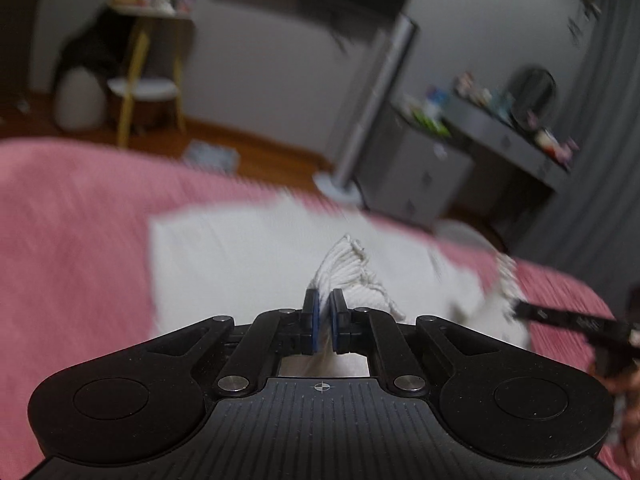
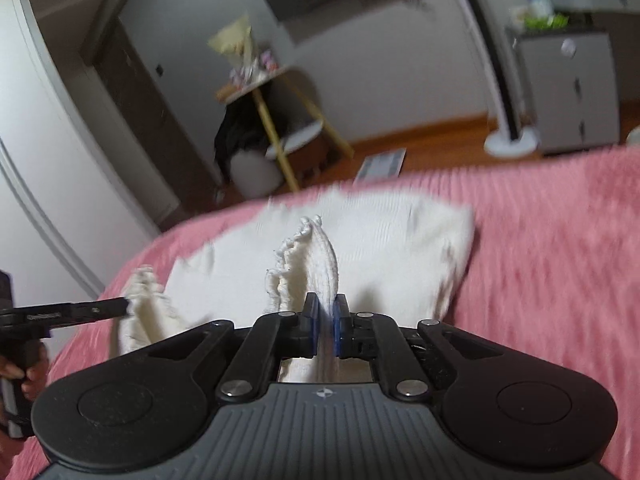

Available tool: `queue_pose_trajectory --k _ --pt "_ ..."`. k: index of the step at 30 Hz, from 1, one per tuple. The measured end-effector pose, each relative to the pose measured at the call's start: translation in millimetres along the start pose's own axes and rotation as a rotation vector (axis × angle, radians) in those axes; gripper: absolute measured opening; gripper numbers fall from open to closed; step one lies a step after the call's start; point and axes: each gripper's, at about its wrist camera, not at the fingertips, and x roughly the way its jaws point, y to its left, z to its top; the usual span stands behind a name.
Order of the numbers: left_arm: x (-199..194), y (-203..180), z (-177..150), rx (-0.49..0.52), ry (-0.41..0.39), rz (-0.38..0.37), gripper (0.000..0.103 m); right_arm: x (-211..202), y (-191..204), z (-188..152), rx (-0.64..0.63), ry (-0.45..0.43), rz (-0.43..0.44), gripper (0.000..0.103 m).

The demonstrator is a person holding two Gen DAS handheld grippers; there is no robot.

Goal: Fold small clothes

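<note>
Nearest our left wrist camera, our left gripper [image 1: 324, 310] has its blue pads pressed together on a fringed corner of the white cloth [image 1: 256, 256], and the tassels fan up just past the fingertips. Our right gripper [image 2: 326, 314] likewise pinches a ribbed, fringed edge of the same white cloth [image 2: 400, 248], which stands in a narrow ridge between its pads. Each tool also shows in the other's view: the right gripper [image 1: 520, 312] comes in from the right edge of the left camera, clamped on fringe, and the left gripper [image 2: 124, 305] comes in from the left edge of the right camera, with a hand [image 2: 28, 376] on its grip.

Largest in both views is the pink ribbed bedspread [image 1: 72, 220], which we see under everything. On it lies the cloth, its near edge lifted at our two pinch points and its far part flat on the spread. Beyond the bed we see a wooden floor [image 2: 432, 136], a grey cabinet [image 2: 572, 92], a tall white fan stand [image 2: 510, 142], and a small yellow-legged side table [image 1: 140, 76]. Both views are motion-blurred, so finer detail of the cloth's far edge is unclear.
</note>
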Motion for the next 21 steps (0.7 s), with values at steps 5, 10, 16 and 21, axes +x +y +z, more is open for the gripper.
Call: queue_pose_trajectory --k 5,10,16,21 --pt "15 18 22 -0.058 -0.051 0.182 0.008 12 -8 22 0.052 -0.074 -0.089 0.006" --pt "60 39 0 -0.07 0.123 0.271 0.017 51 -33 18 0.115 0.037 -0.168 0.008" --pt "70 48 -22 -0.091 0.162 0.157 0.04 65 -47 14 0.168 0.077 -0.121 0.013" --pt "76 48 -15 -0.086 0.171 0.183 0.022 76 -31 19 0.102 0.096 -0.124 0.015"
